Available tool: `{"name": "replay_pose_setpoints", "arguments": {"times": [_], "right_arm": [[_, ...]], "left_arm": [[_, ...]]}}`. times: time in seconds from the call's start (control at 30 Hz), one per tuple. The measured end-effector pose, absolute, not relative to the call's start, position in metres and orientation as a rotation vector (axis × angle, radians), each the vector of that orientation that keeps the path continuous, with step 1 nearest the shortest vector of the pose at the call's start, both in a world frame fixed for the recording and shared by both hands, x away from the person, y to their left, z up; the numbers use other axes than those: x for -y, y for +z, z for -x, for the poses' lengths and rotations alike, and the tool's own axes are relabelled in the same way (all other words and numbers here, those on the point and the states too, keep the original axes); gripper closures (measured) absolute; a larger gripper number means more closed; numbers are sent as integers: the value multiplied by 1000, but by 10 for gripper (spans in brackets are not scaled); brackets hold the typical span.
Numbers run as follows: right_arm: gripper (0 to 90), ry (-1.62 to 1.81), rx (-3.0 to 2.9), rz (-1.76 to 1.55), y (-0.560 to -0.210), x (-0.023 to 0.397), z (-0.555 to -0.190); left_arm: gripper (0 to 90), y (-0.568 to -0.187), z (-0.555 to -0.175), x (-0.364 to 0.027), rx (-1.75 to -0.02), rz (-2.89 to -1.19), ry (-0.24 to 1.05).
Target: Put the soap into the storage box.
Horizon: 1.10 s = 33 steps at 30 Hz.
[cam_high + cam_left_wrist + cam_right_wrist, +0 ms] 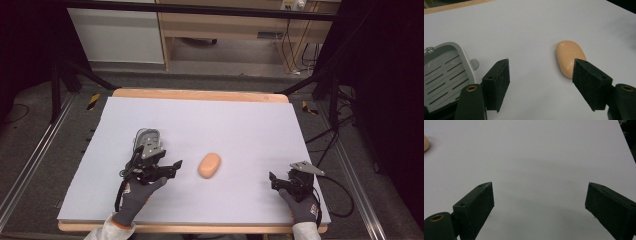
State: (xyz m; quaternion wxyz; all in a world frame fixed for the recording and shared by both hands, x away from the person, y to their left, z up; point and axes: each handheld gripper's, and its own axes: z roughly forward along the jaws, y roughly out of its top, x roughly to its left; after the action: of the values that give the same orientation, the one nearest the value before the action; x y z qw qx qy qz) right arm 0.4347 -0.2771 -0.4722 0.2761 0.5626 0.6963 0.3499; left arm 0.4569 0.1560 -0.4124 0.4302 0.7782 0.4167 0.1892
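A peach-coloured bar of soap [209, 165] lies flat near the middle of the white table sheet [210, 120]. To its left sits a grey slotted soap dish [147, 139], with nothing in it. My left gripper [162, 161] hovers between dish and soap, open, holding nothing. In the left gripper view its jaws stand wide apart [541, 77], the soap [570, 57] just beyond the right jaw and the dish [444, 72] beside the left jaw. My right gripper [287, 176] rests open near the front right; in the right gripper view its jaws [539, 197] frame bare sheet, with the soap's edge [425, 143] at far left.
The sheet covers a wooden table whose edge [200, 94] shows at the back. Black stand legs [320, 75] and cables [345, 190] flank the table on the floor. A cabinet [225, 30] stands behind.
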Motion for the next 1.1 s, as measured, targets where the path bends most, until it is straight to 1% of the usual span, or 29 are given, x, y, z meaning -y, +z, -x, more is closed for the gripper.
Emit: {"name": "replay_pose_setpoints", "arguments": {"times": [0.67,1.1], "right_arm": [[83,938,-1879,-1513,-473,276,-435],[83,939,-1885,-1519,-473,274,-436]], "left_arm": [[292,-409,-473,-112,-986,-2019,471],[287,-413,-483,-97,-980,-2060,445]]}}
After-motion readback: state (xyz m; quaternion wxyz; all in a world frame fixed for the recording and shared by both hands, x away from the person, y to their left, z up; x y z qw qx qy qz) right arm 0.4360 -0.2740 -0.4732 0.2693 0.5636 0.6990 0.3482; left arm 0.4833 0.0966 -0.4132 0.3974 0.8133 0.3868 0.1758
